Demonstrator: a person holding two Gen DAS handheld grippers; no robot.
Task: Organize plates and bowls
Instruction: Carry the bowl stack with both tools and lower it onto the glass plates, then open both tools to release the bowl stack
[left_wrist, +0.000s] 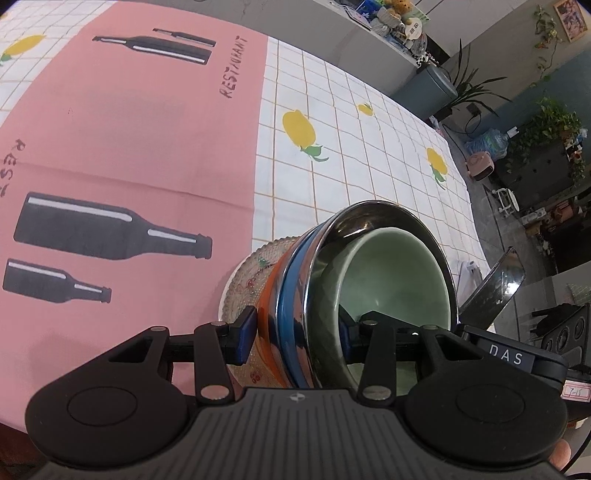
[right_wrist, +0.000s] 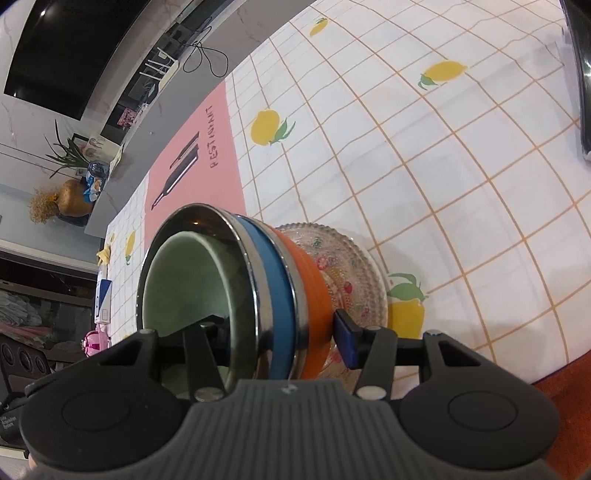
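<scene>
Left wrist | lemon tablecloth (left_wrist: 369, 155) (pink placemat (left_wrist: 129, 129)) | potted plants (left_wrist: 554, 125)

A lived-in home dining and living area: a table under a lemon-print checked tablecloth (left_wrist: 369, 147) with a pink "RESTAURANT" placemat (left_wrist: 129, 129), a wall-mounted television (right_wrist: 74, 48), leafy houseplants (left_wrist: 554, 122), a water jug (left_wrist: 487, 142) and a cluttered shelf of knick-knacks (left_wrist: 395, 22).
</scene>
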